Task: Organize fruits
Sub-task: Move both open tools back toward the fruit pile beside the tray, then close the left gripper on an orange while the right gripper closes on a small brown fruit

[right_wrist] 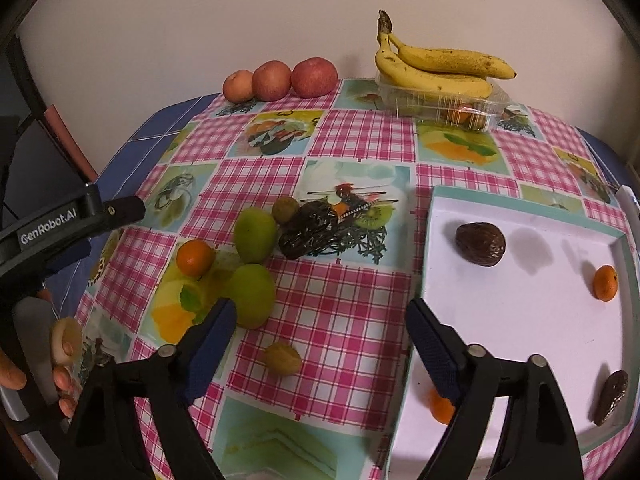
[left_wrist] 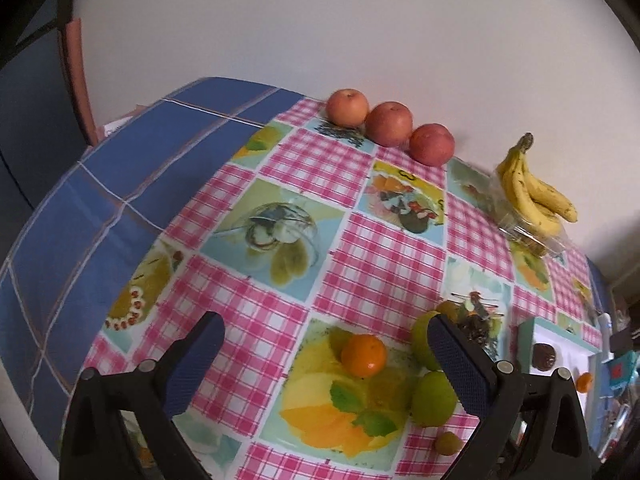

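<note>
My left gripper (left_wrist: 324, 342) is open and empty, just above a tangerine (left_wrist: 363, 355) on the chequered tablecloth; two green fruits (left_wrist: 434, 398) lie to its right. In the right wrist view my right gripper (right_wrist: 320, 320) is open and empty over the cloth, between the green fruits (right_wrist: 252, 300) and the white tray (right_wrist: 520, 320). The tray holds a dark round fruit (right_wrist: 480, 245), two tangerines (right_wrist: 605, 282) and a dark date (right_wrist: 611, 397). A small yellowish fruit (right_wrist: 283, 358) lies between my right fingers. The left gripper (right_wrist: 120, 210) shows at the left.
Three red apples (right_wrist: 276, 80) line the wall at the back. Bananas (right_wrist: 436, 66) lie on a clear plastic box (right_wrist: 440, 106) at the back right. Dark dates (right_wrist: 308, 230) and a small brownish fruit (right_wrist: 285, 209) lie mid-table. The table's blue edge (left_wrist: 80, 220) curves left.
</note>
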`<state>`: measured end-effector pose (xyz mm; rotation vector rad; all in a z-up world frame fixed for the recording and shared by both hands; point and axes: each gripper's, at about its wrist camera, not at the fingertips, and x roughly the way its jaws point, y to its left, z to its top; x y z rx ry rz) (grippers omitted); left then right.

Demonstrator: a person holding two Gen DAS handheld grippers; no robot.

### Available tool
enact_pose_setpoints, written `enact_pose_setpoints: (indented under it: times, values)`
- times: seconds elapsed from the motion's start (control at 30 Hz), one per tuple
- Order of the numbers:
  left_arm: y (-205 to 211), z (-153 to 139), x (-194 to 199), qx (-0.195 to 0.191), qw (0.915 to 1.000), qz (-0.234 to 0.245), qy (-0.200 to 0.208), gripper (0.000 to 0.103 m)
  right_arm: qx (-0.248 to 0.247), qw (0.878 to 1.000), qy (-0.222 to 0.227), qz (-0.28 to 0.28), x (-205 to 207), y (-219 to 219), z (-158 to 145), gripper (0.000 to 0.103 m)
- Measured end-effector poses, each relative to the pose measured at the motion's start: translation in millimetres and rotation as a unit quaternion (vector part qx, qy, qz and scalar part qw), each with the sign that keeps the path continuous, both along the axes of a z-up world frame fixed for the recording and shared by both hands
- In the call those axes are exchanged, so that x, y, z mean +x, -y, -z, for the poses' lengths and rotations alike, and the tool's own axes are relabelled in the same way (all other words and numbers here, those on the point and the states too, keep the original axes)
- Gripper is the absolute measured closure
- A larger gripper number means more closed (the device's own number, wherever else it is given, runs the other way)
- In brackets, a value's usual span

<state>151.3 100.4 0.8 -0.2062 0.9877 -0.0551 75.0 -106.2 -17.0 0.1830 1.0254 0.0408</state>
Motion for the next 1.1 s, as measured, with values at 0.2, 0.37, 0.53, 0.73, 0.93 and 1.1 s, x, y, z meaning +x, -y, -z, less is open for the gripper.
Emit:
enact_pose_setpoints:
  times: [0.2, 0.37, 0.53, 0.73, 0.93, 1.1]
  values:
    - [10, 22, 9, -0.008, 0.9992, 0.023, -0.032, 0.015, 0.003, 1.0, -0.013, -0.006, 1, -4, 7, 0.039]
    - [14, 45, 14, -0.016, 0.9975, 0.029, -0.062, 0.021, 0.009, 0.999, -0.033, -0.012, 3, -9, 19, 0.047]
    - [21, 62, 17, -0.008, 0.9957, 0.04, -0.083, 0.024, 0.005, 0.998, -0.061, -0.019, 5, -14, 36, 0.053]
    - [27, 71, 18, -0.007, 0.9943, 0.054, -0.092, 0.046, 0.008, 0.996, -0.078, -0.035, 6, -22, 47, 0.053]
    - [27, 72, 19, -0.029, 0.9931, 0.059, -0.097, 0.058, -0.017, 0.996, -0.073, -0.041, 7, -25, 49, 0.062]
    - [22, 73, 20, -0.022, 0.9929, 0.042, -0.109, 0.064, -0.014, 0.997, -0.068, -0.035, 5, -21, 49, 0.073]
